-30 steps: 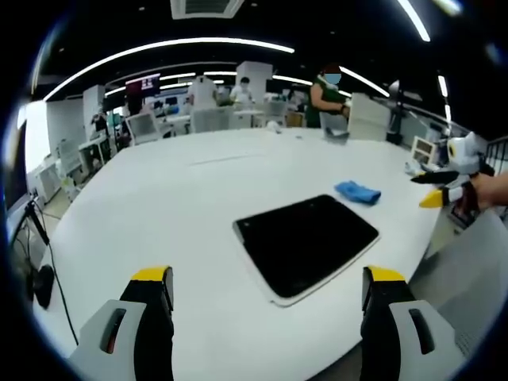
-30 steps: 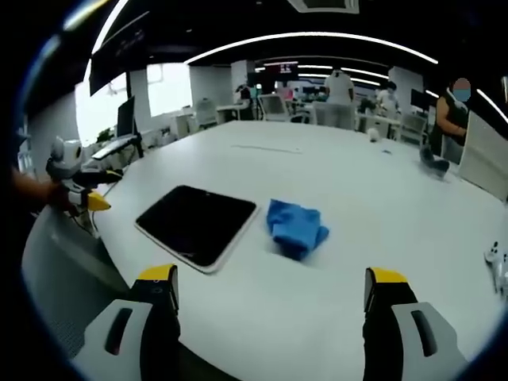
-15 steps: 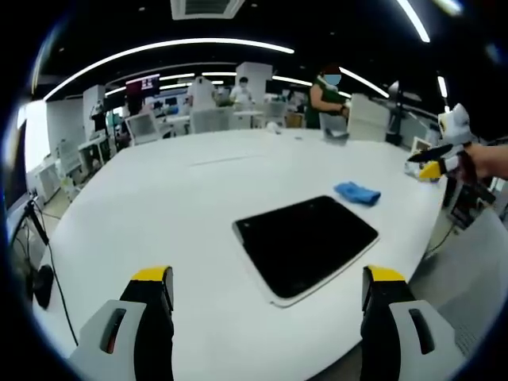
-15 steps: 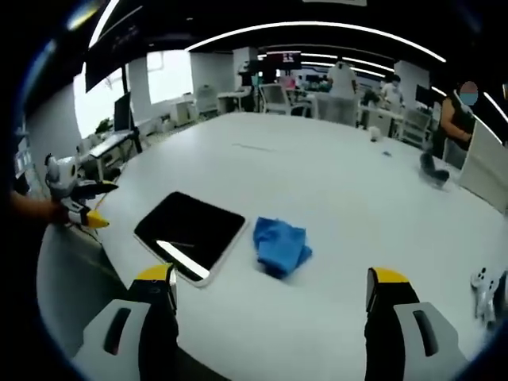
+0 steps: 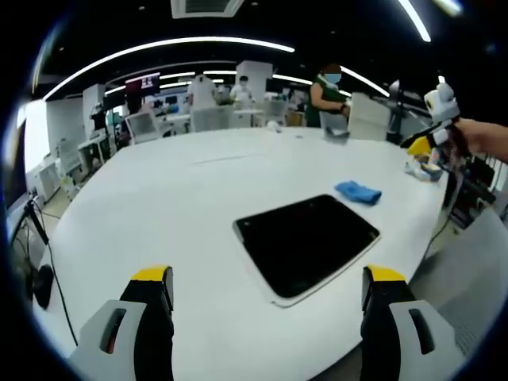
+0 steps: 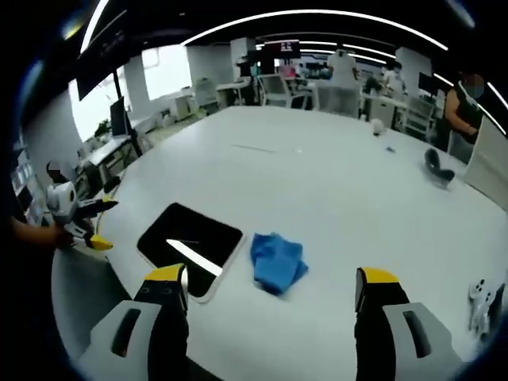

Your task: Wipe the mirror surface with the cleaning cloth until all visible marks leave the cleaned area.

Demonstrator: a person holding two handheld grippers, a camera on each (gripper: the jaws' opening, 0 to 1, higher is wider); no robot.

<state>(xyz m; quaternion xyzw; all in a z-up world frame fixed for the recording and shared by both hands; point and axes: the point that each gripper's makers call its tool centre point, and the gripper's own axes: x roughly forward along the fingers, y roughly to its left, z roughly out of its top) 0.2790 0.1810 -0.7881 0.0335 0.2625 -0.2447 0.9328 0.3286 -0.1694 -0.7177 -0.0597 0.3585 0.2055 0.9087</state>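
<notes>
A dark, square mirror [image 5: 306,243] with a white border lies flat on the white table [image 5: 175,198]. A crumpled blue cleaning cloth [image 5: 358,191] sits just past its far right corner. In the right gripper view the cloth [image 6: 276,262] lies right of the mirror [image 6: 189,248], which reflects a bright light strip. My left gripper [image 5: 266,298] is open near the table's front edge, short of the mirror. My right gripper [image 6: 272,302] is open above the table, with the cloth ahead between its jaws. The right gripper [image 5: 425,143] also shows at the right of the left gripper view, held by a hand.
A small white object [image 6: 482,302] lies at the table's right edge. A dark object [image 6: 435,163] sits far across the table. Chairs, desks and several people stand behind. The left gripper [image 6: 83,226] shows at the left, off the table edge.
My right gripper has risen and moved in over the table, so the cloth and mirror sit lower and nearer in its view. The left gripper's view is unchanged.
</notes>
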